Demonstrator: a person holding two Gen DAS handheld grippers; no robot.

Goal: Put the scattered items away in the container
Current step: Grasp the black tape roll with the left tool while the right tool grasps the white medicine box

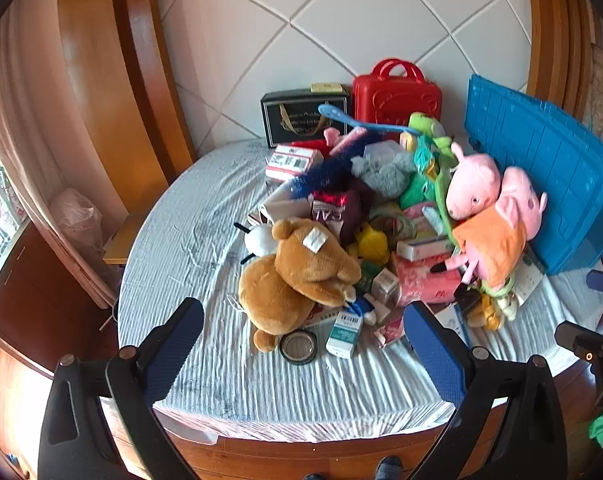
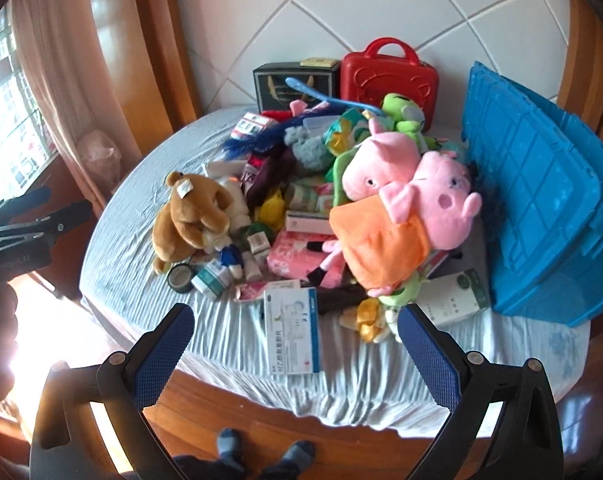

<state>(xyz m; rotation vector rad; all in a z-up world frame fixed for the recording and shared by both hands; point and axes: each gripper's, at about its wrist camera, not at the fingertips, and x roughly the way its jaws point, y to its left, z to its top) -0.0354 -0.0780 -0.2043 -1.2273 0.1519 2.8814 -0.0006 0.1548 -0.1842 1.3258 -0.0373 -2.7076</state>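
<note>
Both the left gripper [image 1: 303, 330] and right gripper [image 2: 295, 330] hung back from the tabletop [image 1: 189, 248] with fingers spread wide and empty, surveying the heaped toys (pink pig plush [image 2: 405, 208] uppermost) beside the blue container [image 2: 541, 200] at right.

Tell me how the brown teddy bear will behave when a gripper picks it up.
The brown teddy bear looks soft and slumped, so it will probably squash and flop rather than stay stiff. It seems light for its bulk. It leans on small boxes, which may shift as it lifts.
</note>
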